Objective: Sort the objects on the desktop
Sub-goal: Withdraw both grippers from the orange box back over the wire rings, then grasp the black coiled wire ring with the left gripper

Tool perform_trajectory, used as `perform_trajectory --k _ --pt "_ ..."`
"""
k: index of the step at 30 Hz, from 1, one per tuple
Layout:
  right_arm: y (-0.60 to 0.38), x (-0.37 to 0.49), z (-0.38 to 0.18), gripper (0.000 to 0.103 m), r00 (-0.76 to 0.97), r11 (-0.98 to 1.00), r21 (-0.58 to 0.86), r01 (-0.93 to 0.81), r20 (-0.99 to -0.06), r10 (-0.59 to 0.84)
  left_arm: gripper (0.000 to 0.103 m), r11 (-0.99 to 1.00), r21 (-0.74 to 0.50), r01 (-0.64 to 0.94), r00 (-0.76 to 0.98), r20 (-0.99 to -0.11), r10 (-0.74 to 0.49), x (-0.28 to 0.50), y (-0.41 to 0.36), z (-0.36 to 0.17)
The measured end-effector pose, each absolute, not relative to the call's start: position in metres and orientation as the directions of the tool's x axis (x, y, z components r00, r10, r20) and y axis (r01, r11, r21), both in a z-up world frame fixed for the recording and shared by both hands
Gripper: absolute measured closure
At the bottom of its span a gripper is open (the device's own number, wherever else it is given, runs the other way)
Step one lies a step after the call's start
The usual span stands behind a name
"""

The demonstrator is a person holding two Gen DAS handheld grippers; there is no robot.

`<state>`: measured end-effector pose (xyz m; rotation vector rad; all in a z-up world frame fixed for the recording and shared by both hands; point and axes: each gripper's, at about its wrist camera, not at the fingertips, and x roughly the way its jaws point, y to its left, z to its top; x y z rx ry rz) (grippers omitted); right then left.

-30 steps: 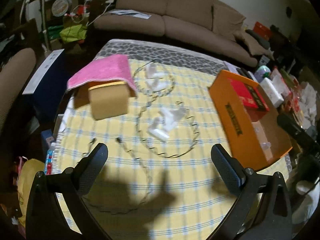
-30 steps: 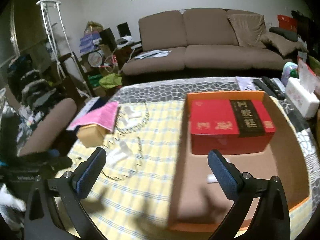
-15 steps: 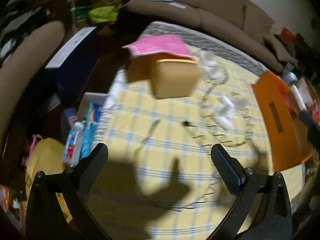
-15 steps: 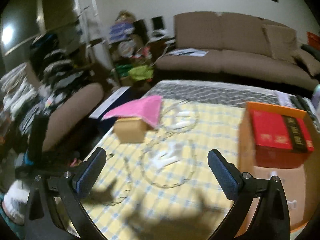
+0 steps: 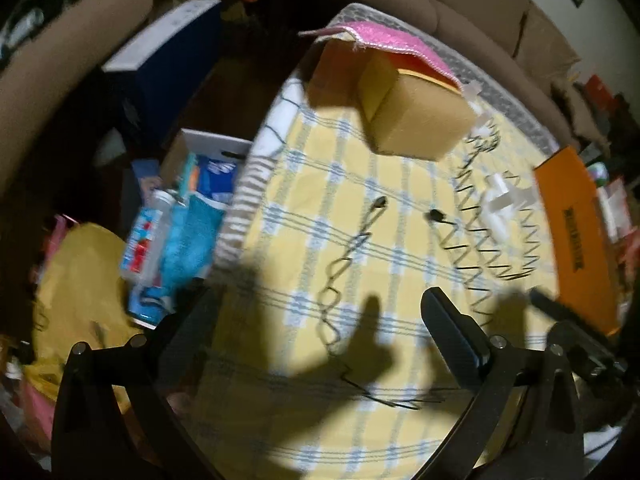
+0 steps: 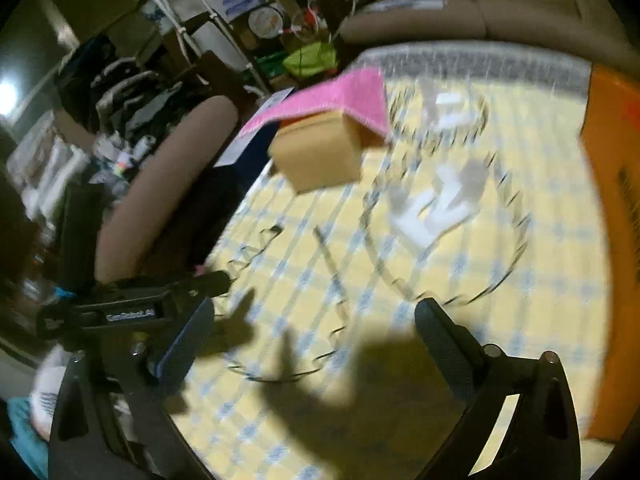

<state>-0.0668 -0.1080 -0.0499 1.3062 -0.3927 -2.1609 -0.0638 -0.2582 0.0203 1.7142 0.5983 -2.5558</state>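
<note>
1. The left gripper (image 5: 320, 332) hung over the near-left edge of the yellow checked tablecloth (image 5: 360, 216), its jaws spread wide with nothing between them; its left finger (image 5: 188, 332) stood past the table's edge, over a floor box of packets (image 5: 188, 204).
2. Straight ahead of that claw, between the lines of its two fingers, a thin black coiled cable (image 5: 348, 256) ran away across the cloth, its two small plug ends (image 5: 380, 202) lying apart from each other.
3. Farther ahead and slightly right sat the tan foam block (image 5: 416, 112) — a pink cloth (image 5: 388, 42) draped over its far top.
4. Ahead-right of the claw lay the white plastic pieces (image 5: 500, 204) inside loops of the cable, and just beyond them the orange box (image 5: 580, 236) at the right edge.
5. The right gripper (image 6: 316, 336) was open too, empty, above the near part of the cloth.
6. From it the tan block (image 6: 320, 156) lay ahead, a little left of centre; the white pieces (image 6: 440, 208) were ahead-right — blurred — and the orange box (image 6: 612, 168) was far right.
7. The left gripper's body (image 6: 132, 312) showed just beside the right claw's left finger (image 6: 184, 344).
</note>
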Motion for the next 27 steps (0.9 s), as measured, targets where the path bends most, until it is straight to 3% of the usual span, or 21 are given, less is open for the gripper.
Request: perform_trajectory --k 3,9,15,27 --pt "-0.101 -0.071 -0.063 0.005 -0.306 -0.728 0.634 0.259 -0.661 -0.685 0.001 -0.896 -0.384 0.224 -0.4 -0.875 0.274 -0.064 -0.262 0.018" --pt "-0.102 -0.073 -0.071 0.005 -0.25 -0.651 0.729 0.212 -0.603 -0.757 0.006 -0.844 -0.499 0.197 -0.392 -0.829 0.399 -0.067 -0.258 0.015" --pt "-0.101 -0.077 -0.085 0.004 -0.218 -0.519 0.845 0.128 -0.487 -0.846 0.006 -0.852 -0.492 0.178 -0.379 -0.834 0.402 -0.069 -0.248 0.012" --pt "-0.091 -0.079 -0.082 0.0 -0.232 -0.442 0.891 0.105 -0.41 -0.882 0.006 -0.768 -0.624 0.146 -0.397 -0.748 0.532 -0.07 -0.245 0.017"
